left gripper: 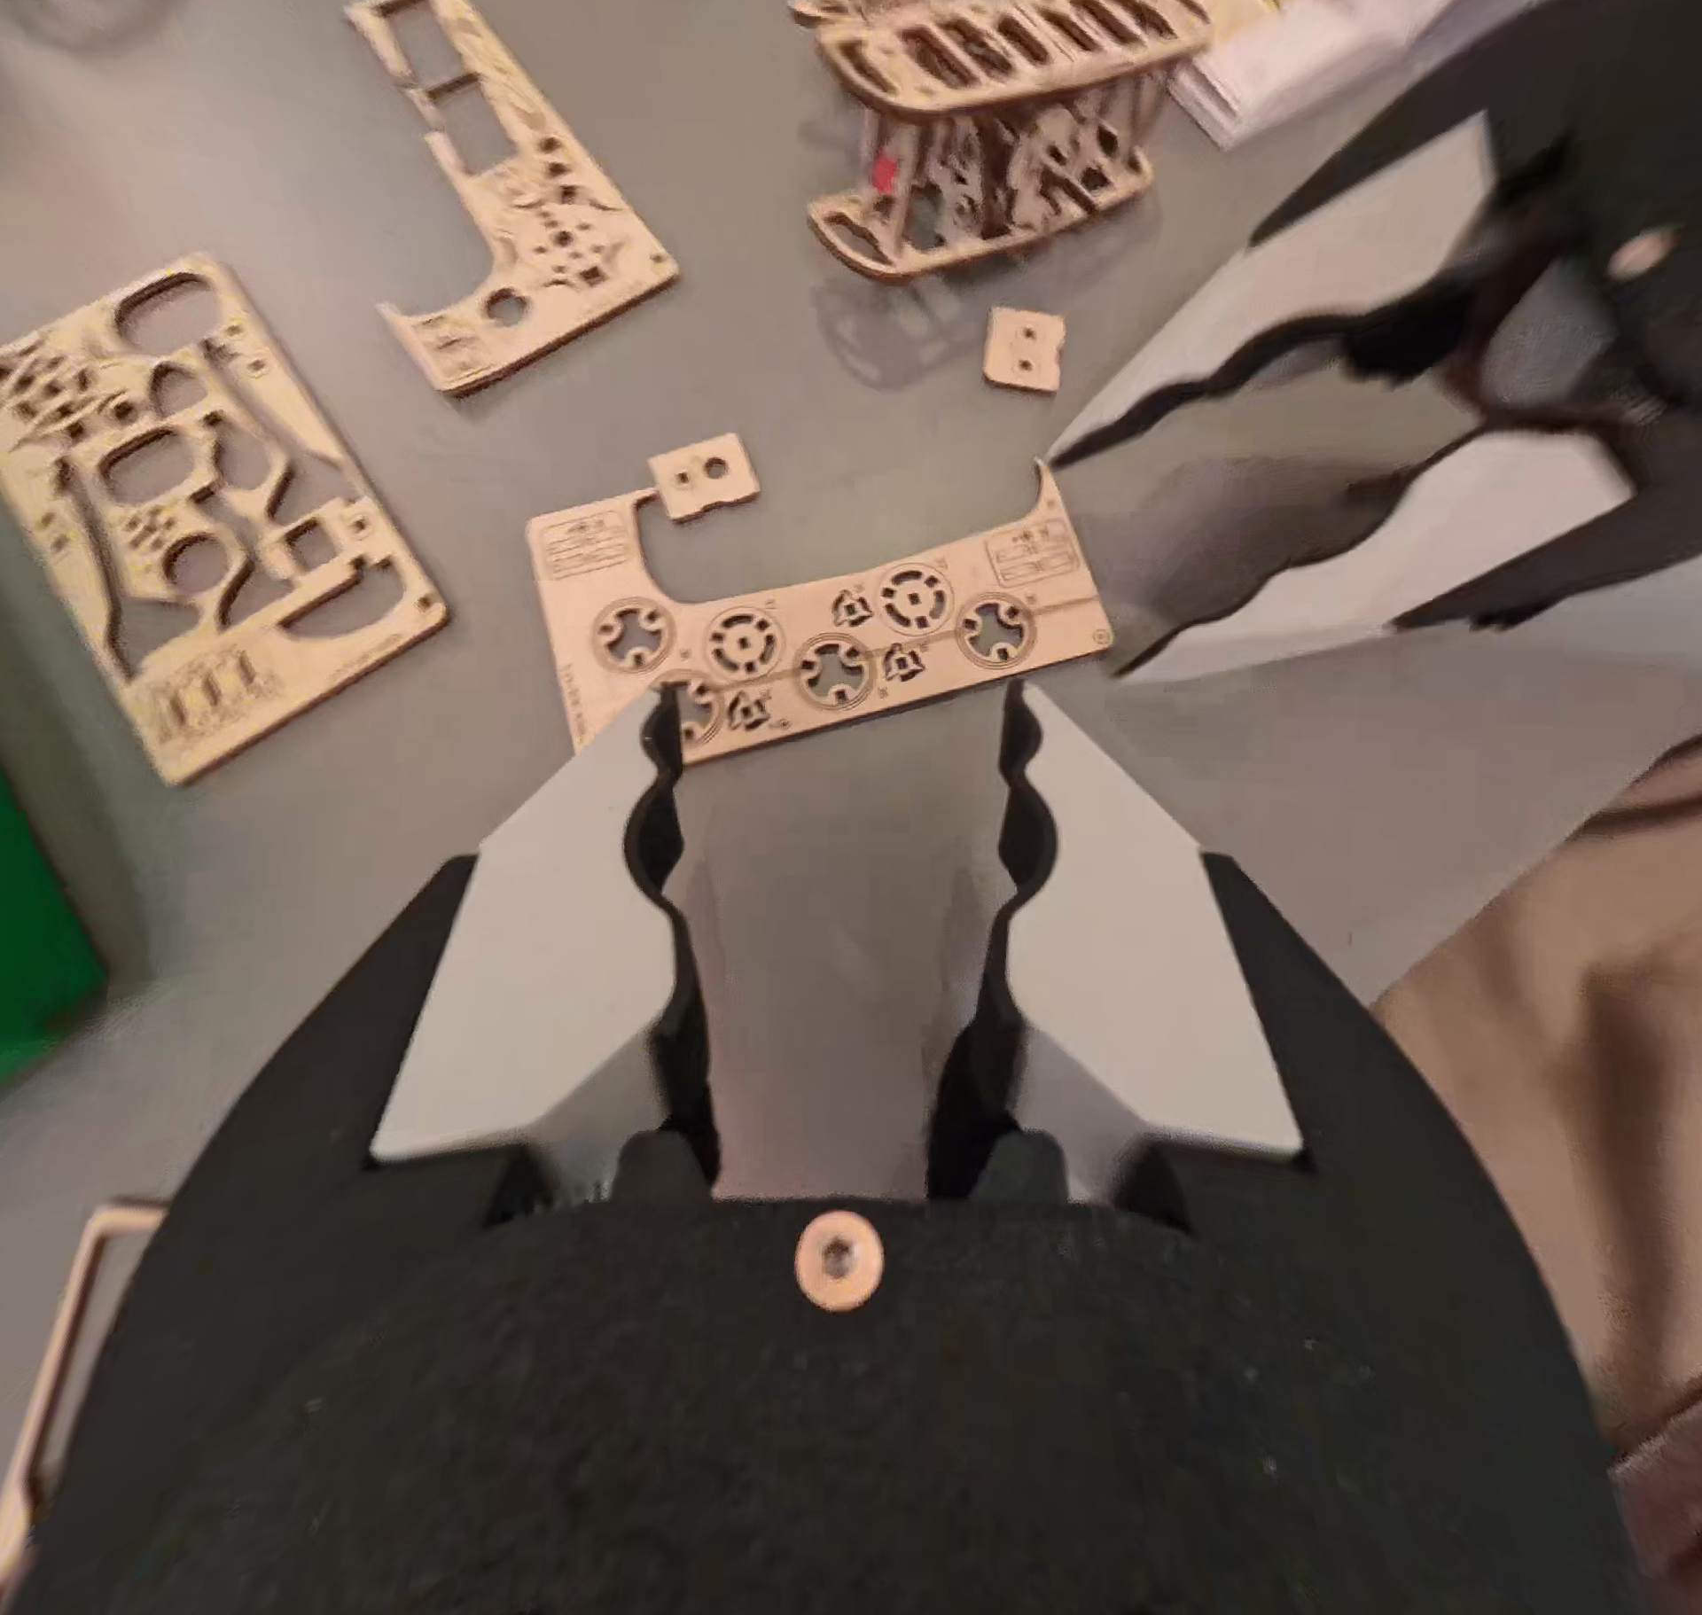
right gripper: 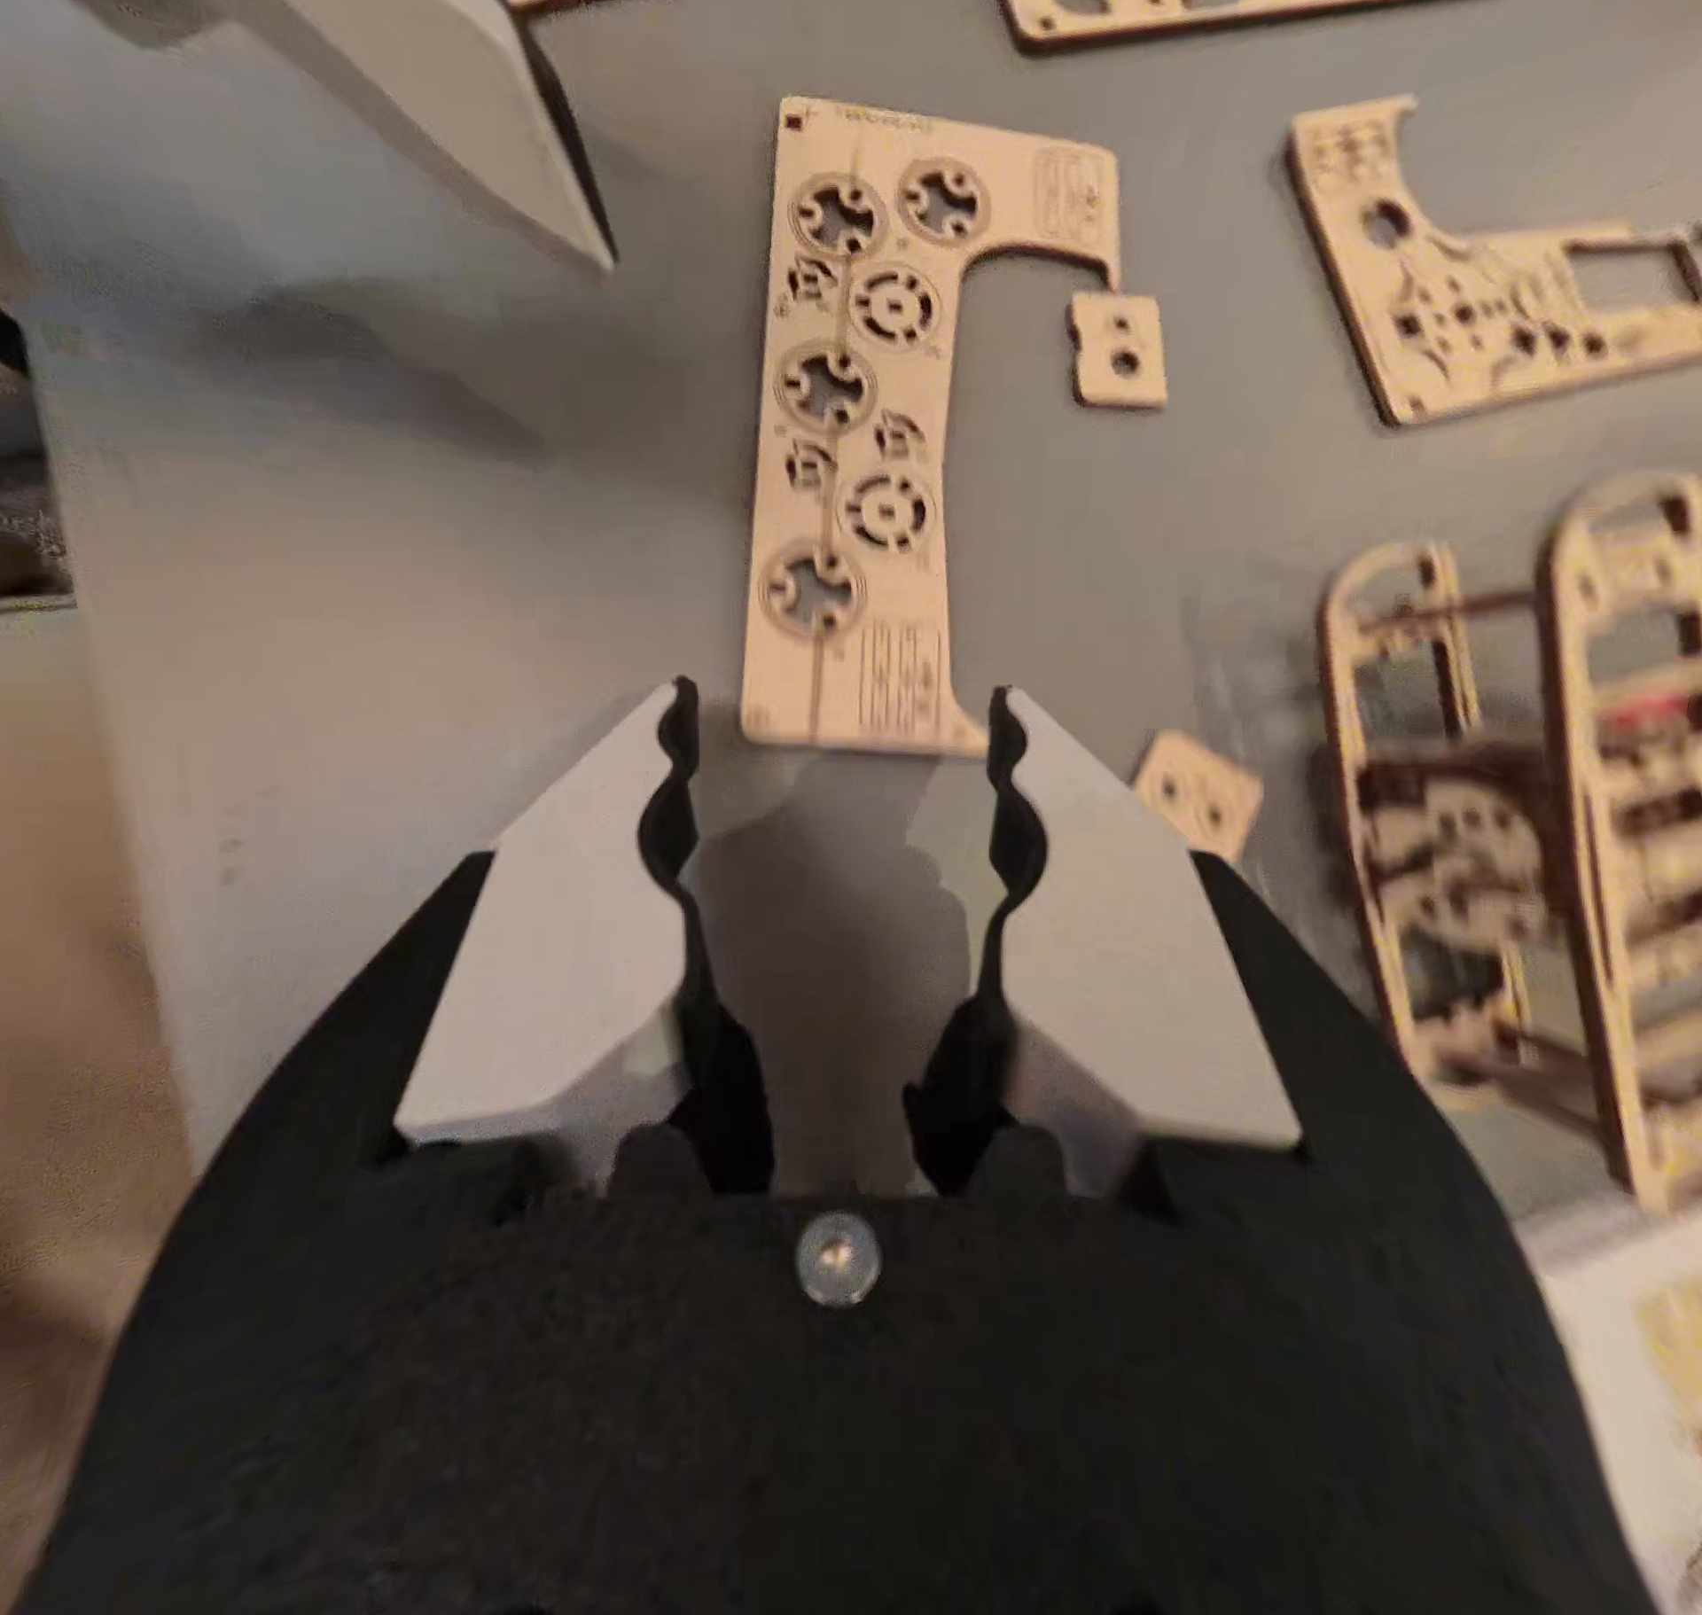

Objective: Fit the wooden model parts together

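A wooden sheet with round gear parts [left gripper: 829, 631] lies flat on the grey table just ahead of my left gripper [left gripper: 838, 705], which is open and empty over the sheet's near edge. It also shows in the right wrist view [right gripper: 884, 429], just ahead of my right gripper [right gripper: 843, 696], open and empty. The right gripper also shows at the right of the left wrist view [left gripper: 1087, 558]. A small loose plate with two holes [left gripper: 705, 475] lies by the sheet; another [left gripper: 1022, 351] lies nearer the half-built wooden model [left gripper: 985, 143].
Two punched-out wooden sheets [left gripper: 516, 199] [left gripper: 193, 512] lie at the left. A white booklet [left gripper: 1289, 5] sits at the back right. A green object [left gripper: 37, 926] stands at the left edge. The table edge [left gripper: 1474, 908] runs along the right.
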